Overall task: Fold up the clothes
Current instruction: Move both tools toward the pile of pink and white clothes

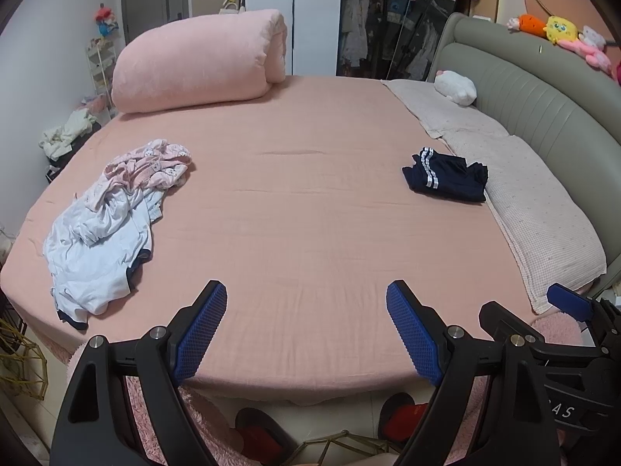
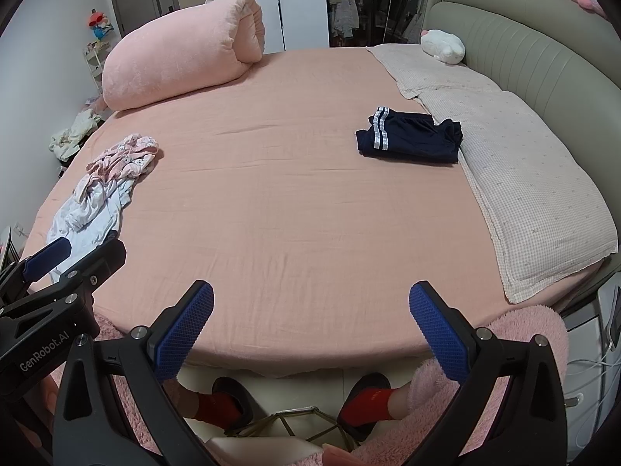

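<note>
Both tongs gape empty; perhaps 2 garments heaped.

"GenRobot.AI" in white on left gripper body, right wrist view; elsewhere only partial letters, unreadable.

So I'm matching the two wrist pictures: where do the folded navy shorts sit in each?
Left wrist: navy shorts right of centre, against the checked pillow.
Right wrist: navy shorts upper middle, right of centre, against the same pillow.
Shared landmark: the rolled pink duvet, far left on the bed.
</note>
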Available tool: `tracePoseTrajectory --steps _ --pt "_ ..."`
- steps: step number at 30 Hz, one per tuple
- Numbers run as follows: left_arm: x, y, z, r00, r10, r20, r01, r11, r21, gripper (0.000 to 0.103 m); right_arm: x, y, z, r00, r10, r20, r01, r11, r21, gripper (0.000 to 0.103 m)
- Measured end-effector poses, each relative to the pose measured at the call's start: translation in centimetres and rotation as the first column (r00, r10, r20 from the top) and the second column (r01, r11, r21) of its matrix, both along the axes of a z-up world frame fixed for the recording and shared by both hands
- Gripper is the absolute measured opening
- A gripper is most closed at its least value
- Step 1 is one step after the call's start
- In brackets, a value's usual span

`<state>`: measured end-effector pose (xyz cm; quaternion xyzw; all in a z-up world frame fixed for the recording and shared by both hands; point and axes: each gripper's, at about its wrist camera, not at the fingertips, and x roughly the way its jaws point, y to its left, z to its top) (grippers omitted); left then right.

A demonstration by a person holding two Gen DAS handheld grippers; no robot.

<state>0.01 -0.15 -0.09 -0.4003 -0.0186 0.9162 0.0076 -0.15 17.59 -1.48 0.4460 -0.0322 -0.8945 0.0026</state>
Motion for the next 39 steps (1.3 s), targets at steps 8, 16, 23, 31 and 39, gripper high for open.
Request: tracePoseTrajectory --steps 8,16,23,31,39 --pt "0.0 -0.2 -0.1 1.0 0.0 0.0 0.0 1.0 -0.005 0.086 -0.2 -0.1 -0.2 1.0 -0.002 0.0 0.002 1.0 -0.001 0.102" --pt "-0.1 0.0 0.0 1.0 0.004 0.007 -0.004 1.0 -0.005 0.086 -0.1 -0.2 -0.1 1.0 0.0 0.002 0.0 1.0 0.002 0.102" --pt "-0.5 -0.7 0.0 1.0 0.011 -0.002 -0.011 1.0 -0.016 0.086 -0.6 -0.5 -0.3 1.0 0.011 0.01 -0.011 1.0 0.002 0.102" --pt "-2.6 -2.2 1.6 0.994 0.02 -0.103 -0.03 0.995 -0.094 0.086 -3.2 -2.4 0.6 0.998 0.053 -0.04 -0.051 0.998 0.044 0.102" --pt "-6.3 -8.0 1.8 0.993 0.064 -0.099 -0.062 0.998 0.027 0.086 -8.0 -6.4 1.8 0.982 0.161 -0.097 -0.16 0.987 0.026 0.102"
